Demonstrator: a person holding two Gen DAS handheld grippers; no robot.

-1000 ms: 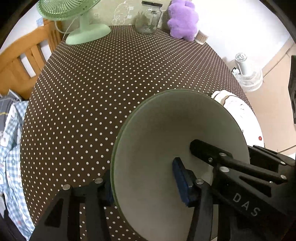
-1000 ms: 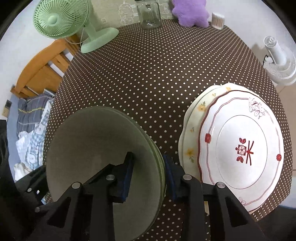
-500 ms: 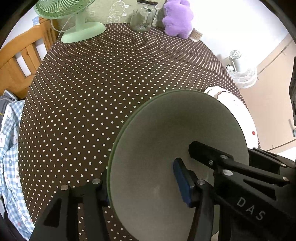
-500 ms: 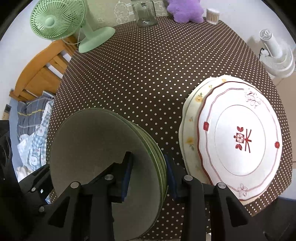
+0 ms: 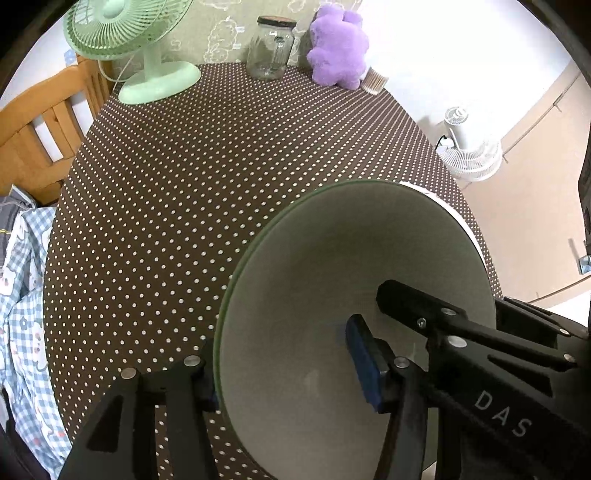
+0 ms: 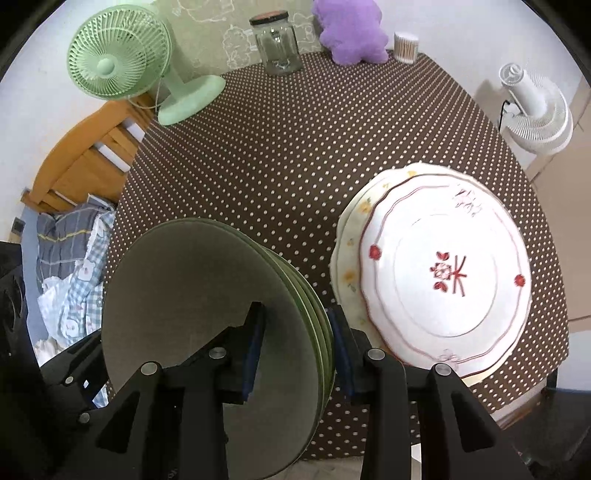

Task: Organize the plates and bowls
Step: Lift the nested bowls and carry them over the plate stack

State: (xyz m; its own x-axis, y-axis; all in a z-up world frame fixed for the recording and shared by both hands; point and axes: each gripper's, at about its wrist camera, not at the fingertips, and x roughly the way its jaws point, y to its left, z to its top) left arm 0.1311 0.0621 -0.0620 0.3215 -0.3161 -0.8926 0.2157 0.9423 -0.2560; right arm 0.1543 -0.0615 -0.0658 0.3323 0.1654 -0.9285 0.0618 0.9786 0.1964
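A stack of green plates (image 5: 332,288) (image 6: 192,295) hangs tilted above the brown dotted table (image 5: 184,192) (image 6: 295,155), held from both sides. My left gripper (image 5: 282,360) is shut on its rim, one blue pad on the inner face and the other finger behind the rim. My right gripper (image 6: 297,332) is shut on the opposite rim, its pads clamping several stacked edges. In the left wrist view the right gripper's black body (image 5: 480,354) lies across the plate. A white plate with red flowers (image 6: 443,269) rests on a cream plate (image 6: 351,258) at the table's right.
At the table's far end stand a green desk fan (image 6: 122,59), a glass jar (image 6: 277,44), a purple plush toy (image 6: 351,33) and a cotton swab tub (image 6: 406,44). A wooden chair (image 5: 40,118) and checked bedding (image 5: 22,295) lie left. A white floor fan (image 6: 535,110) stands right.
Both grippers have risen together with the green plate stack, so the table and the white plates look farther away. The grips are unchanged.
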